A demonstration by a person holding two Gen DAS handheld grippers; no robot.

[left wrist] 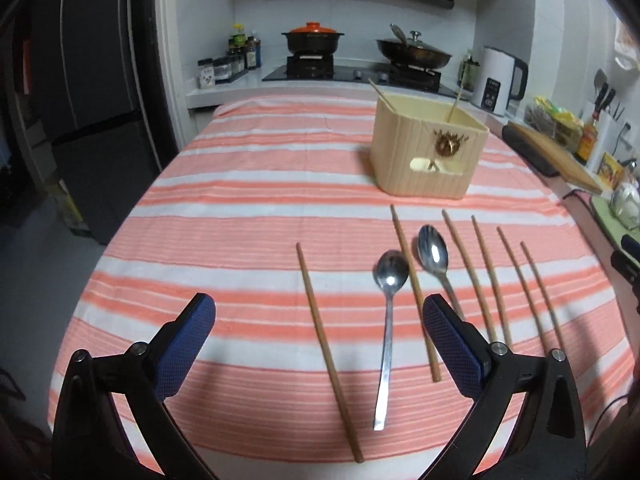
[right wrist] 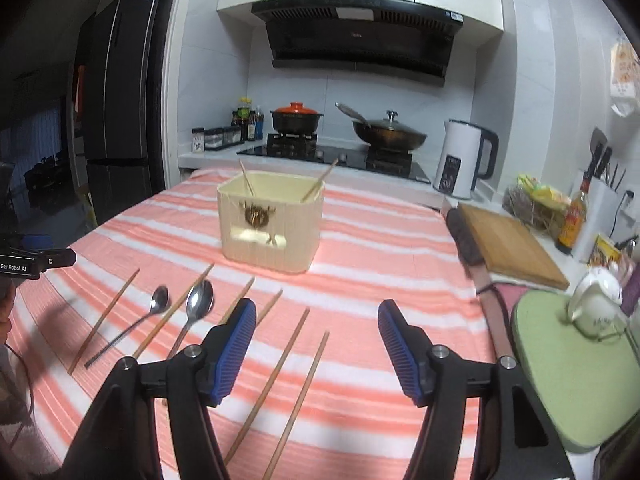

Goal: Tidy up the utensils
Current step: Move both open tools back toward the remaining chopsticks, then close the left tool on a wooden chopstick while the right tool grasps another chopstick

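A cream utensil box (left wrist: 426,148) stands on the striped tablecloth (left wrist: 240,208), with two chopsticks leaning inside it; it also shows in the right wrist view (right wrist: 272,224). In front of it lie several wooden chopsticks (left wrist: 328,348) and two metal spoons (left wrist: 386,320) (left wrist: 436,258). My left gripper (left wrist: 318,316) is open and empty, low over the leftmost chopstick and spoon. My right gripper (right wrist: 316,328) is open and empty above two chopsticks (right wrist: 296,396) at the right of the row. The spoons show at left in the right wrist view (right wrist: 132,326) (right wrist: 196,312).
A stove with a pot (left wrist: 312,40) and a wok (left wrist: 414,54) stands behind the table. A white kettle (right wrist: 460,160), a wooden cutting board (right wrist: 512,244), bottles and a green mat with a teapot (right wrist: 596,308) line the right side. A dark fridge (left wrist: 100,92) is at left.
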